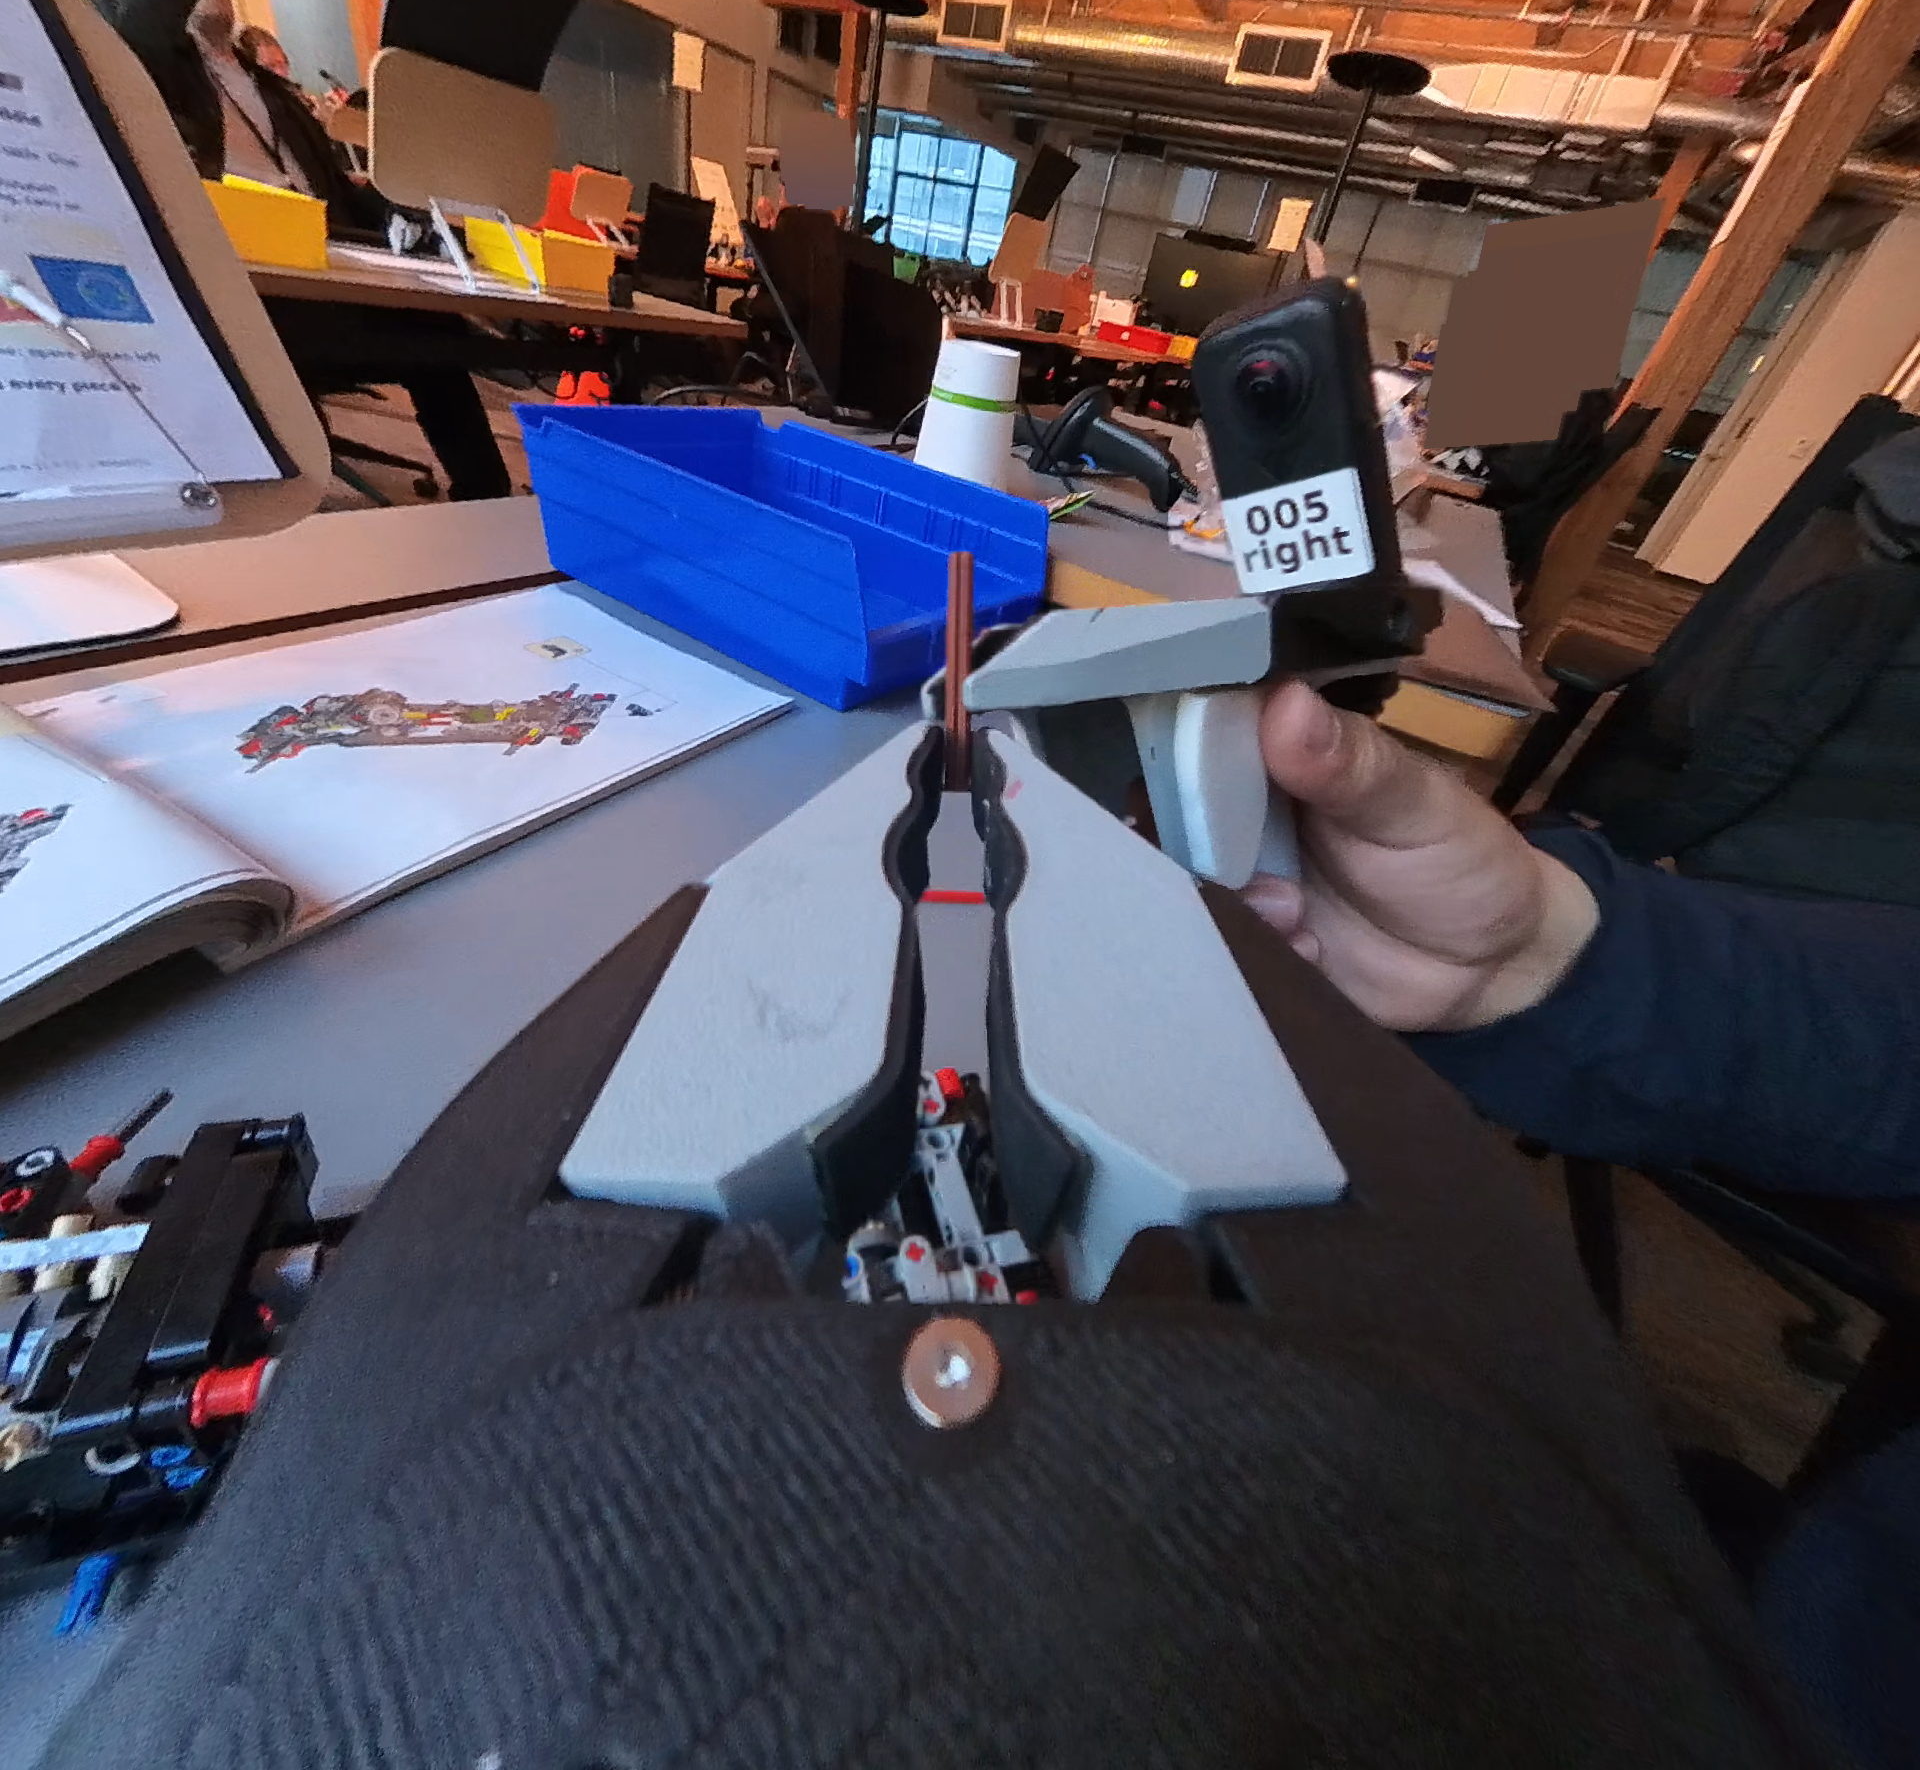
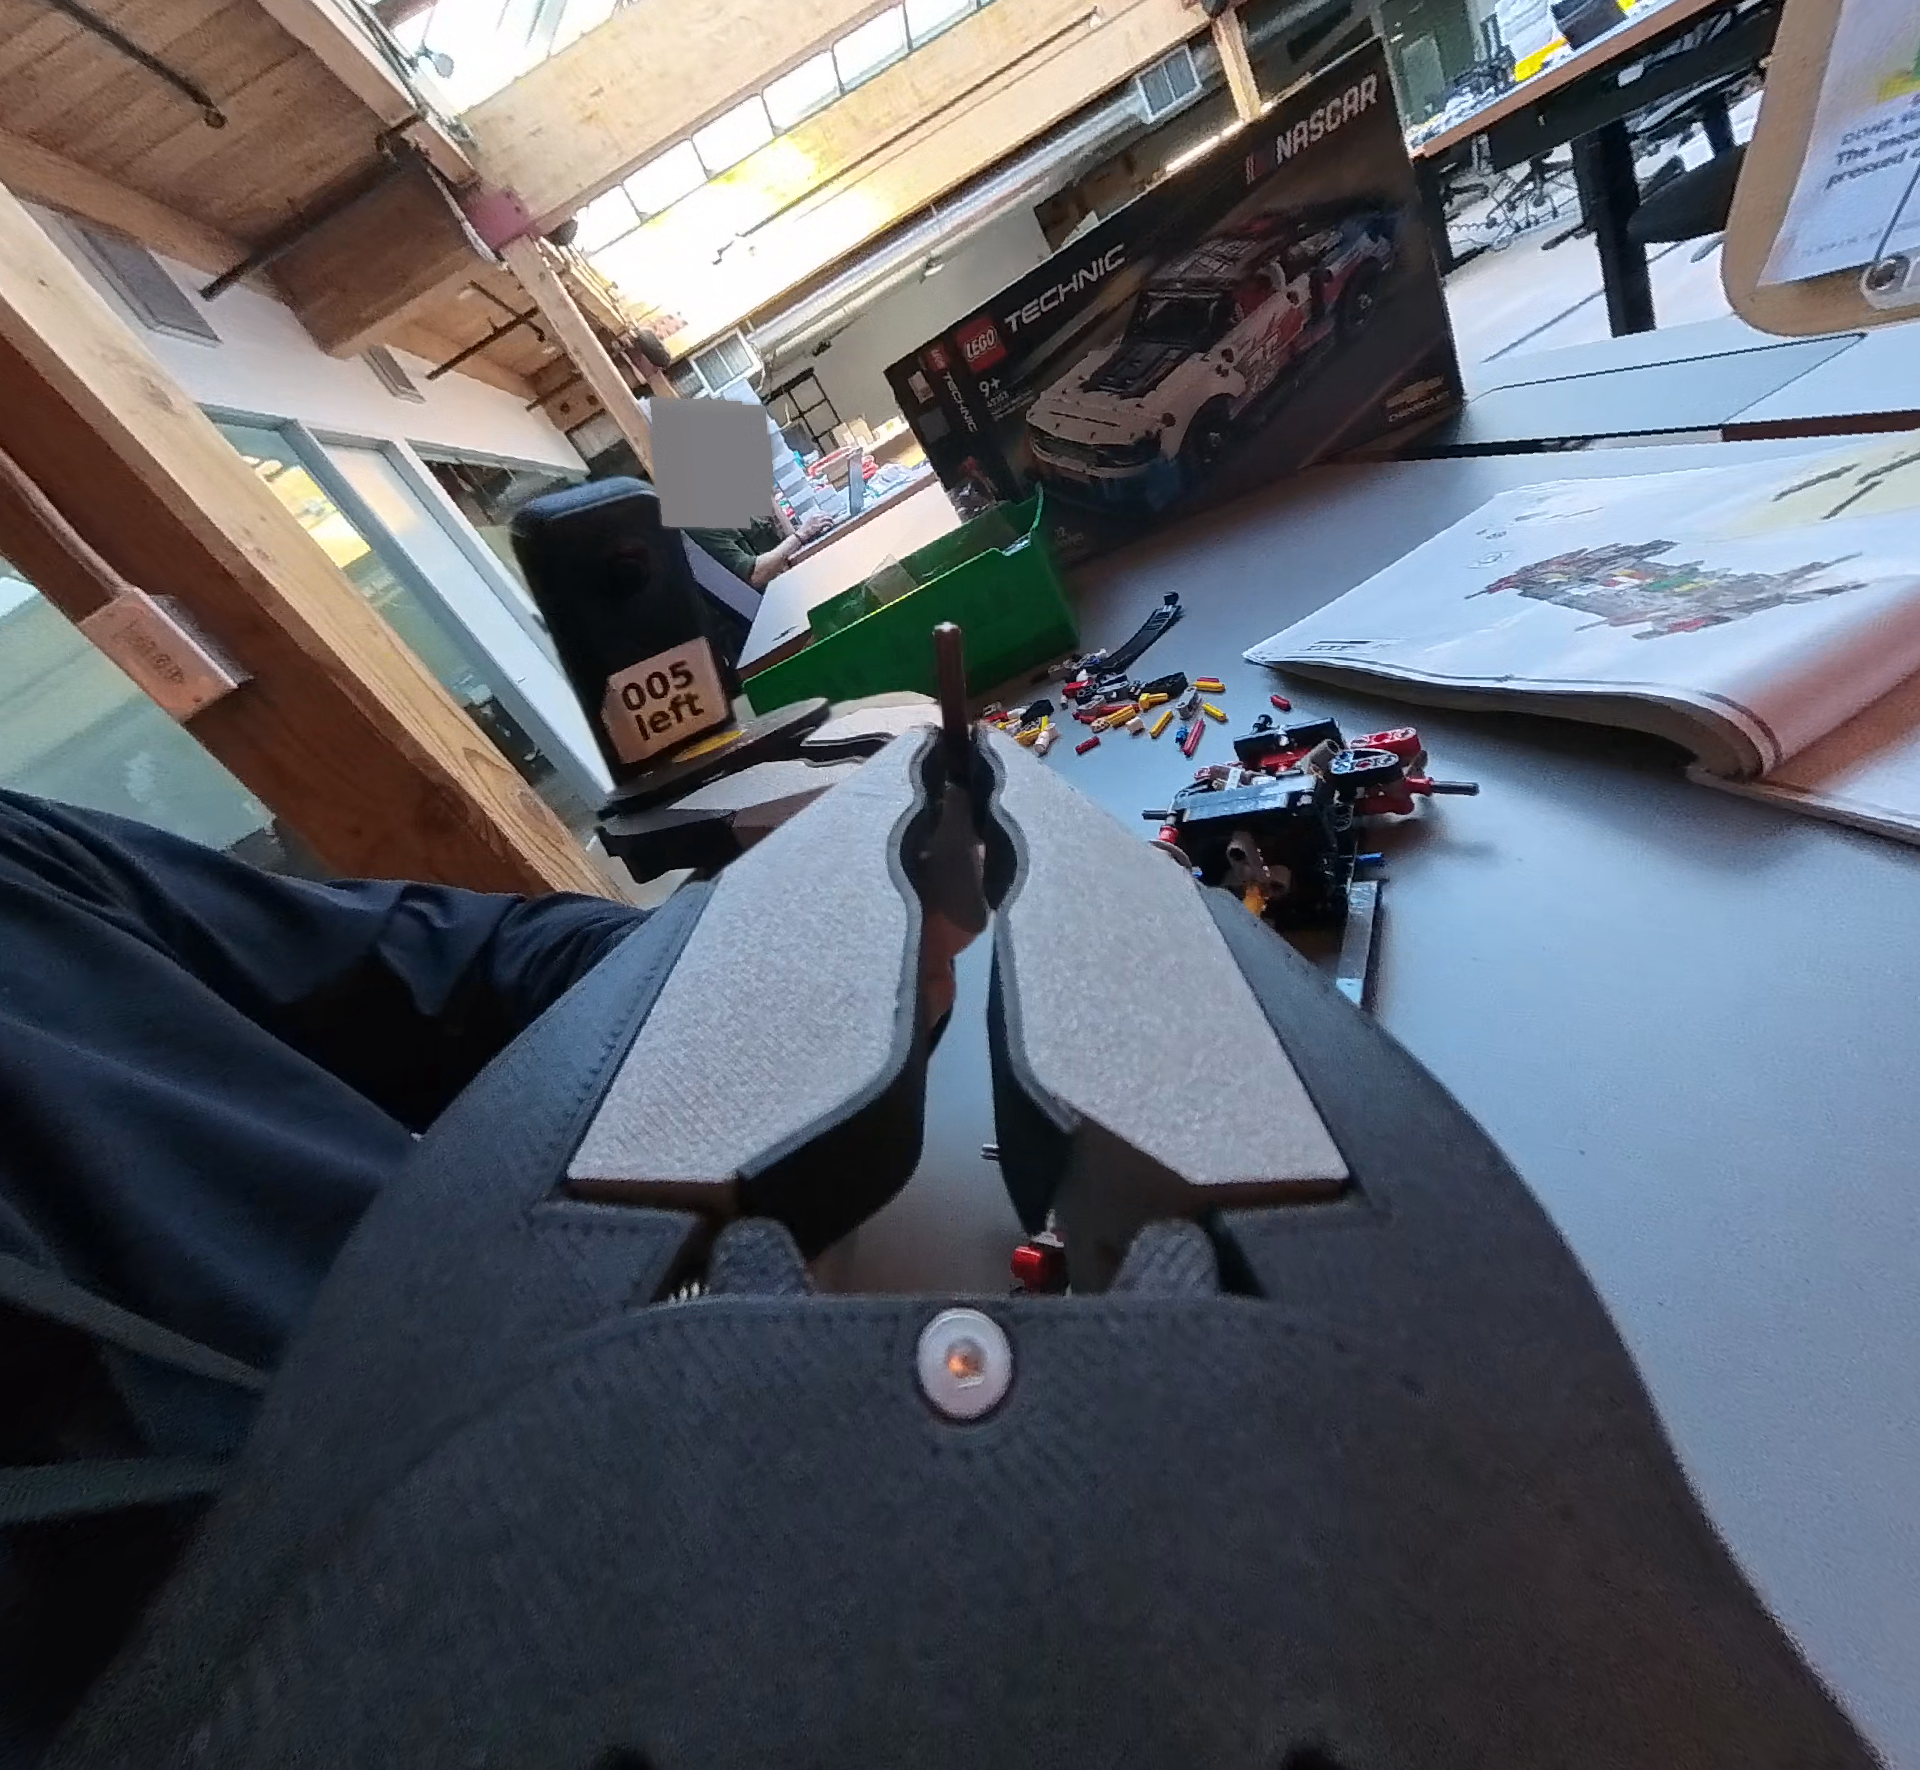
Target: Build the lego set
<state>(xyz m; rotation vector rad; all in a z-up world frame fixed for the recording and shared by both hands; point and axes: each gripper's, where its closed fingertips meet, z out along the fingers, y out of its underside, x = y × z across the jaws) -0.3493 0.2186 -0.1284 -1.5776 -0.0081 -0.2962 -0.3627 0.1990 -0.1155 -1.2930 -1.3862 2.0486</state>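
Observation:
My left gripper (image 1: 958, 764) is shut on the lower end of a thin brown axle rod (image 1: 962, 640) and holds it upright above the grey table (image 1: 520, 972). My right gripper (image 1: 951, 681) comes in from the right, held by a hand (image 1: 1392, 847), and is shut on the same rod a little higher up. In the right wrist view the right gripper (image 2: 953, 754) pinches the rod (image 2: 947, 681), whose top sticks up past the pads. The left gripper (image 2: 883, 733) reaches in from the left there.
An open instruction booklet (image 1: 416, 733) and a blue bin (image 1: 790, 546) lie ahead left. A part-built black and red model (image 2: 1299, 806) sits on the table, with loose small pieces (image 2: 1132, 697), a green bin (image 2: 935, 619) and a set box (image 2: 1195, 349) beyond. A white cup (image 1: 971, 411) stands behind. Both grippers' tips are close together, under 4 cm apart.

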